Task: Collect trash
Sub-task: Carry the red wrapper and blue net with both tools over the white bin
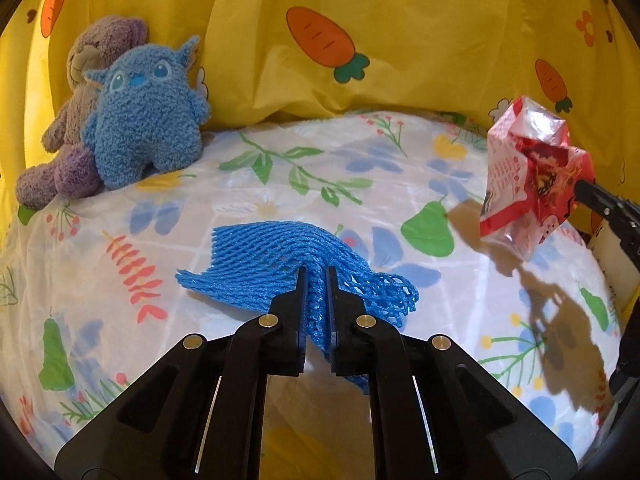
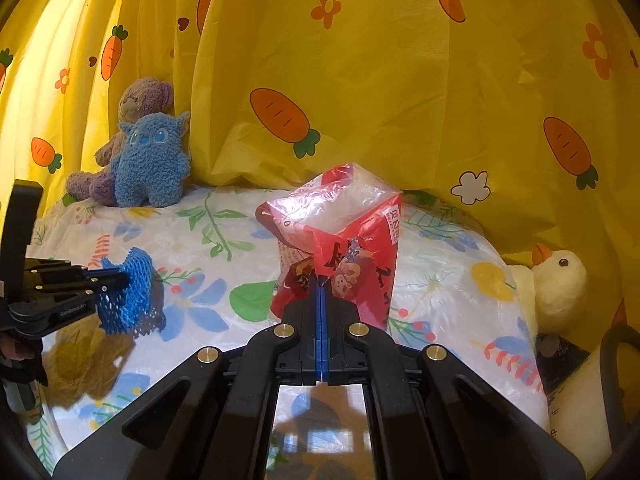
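Note:
A blue foam net sleeve (image 1: 280, 258) lies on the flowered bed sheet (image 1: 120, 240), and my left gripper (image 1: 316, 276) is shut on its near edge, the mesh bunched between the pads. The right wrist view shows that same left gripper (image 2: 124, 280) at the left with the blue net (image 2: 132, 300) hanging from it just above the sheet. My right gripper (image 2: 321, 278) is shut on a crumpled red snack bag (image 2: 340, 240), held up off the bed. In the left wrist view the red bag (image 1: 528, 176) hangs at the right, pinched by the right gripper (image 1: 578, 190).
A blue plush (image 1: 148, 116) and a brown-purple bear (image 1: 76, 120) sit at the back left against a yellow carrot-print curtain (image 1: 360, 20). A white duck plush (image 2: 556, 280) lies at the bed's right edge beside a dark packet (image 2: 560, 360). Shadows fall on the sheet.

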{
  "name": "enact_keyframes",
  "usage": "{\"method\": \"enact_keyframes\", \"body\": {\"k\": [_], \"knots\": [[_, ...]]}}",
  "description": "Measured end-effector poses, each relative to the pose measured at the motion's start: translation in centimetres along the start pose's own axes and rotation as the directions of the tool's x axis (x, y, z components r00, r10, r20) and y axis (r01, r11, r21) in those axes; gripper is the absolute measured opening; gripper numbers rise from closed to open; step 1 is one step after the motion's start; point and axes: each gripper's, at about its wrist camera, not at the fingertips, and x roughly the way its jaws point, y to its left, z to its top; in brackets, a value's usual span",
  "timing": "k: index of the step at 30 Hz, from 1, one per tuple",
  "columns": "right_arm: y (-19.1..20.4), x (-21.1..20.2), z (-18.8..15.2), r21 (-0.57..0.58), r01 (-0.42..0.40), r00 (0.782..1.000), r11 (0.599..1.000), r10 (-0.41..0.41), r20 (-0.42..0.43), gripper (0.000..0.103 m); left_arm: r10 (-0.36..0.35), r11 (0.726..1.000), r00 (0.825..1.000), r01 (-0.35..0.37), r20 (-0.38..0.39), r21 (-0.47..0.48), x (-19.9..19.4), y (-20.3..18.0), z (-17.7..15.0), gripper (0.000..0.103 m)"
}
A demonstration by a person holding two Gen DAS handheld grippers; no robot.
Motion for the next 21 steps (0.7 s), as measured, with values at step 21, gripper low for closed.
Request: {"method": "enact_keyframes", "body": {"k": [21], "knots": [[-4.3,-1.4,0.3,0.007,0.192,0.980,0.981,-0.193,0.051,0.000,-0.097,0.995,0.982,0.090,0.159,0.047,-5.3,-5.5,1.0,0.007]]}}
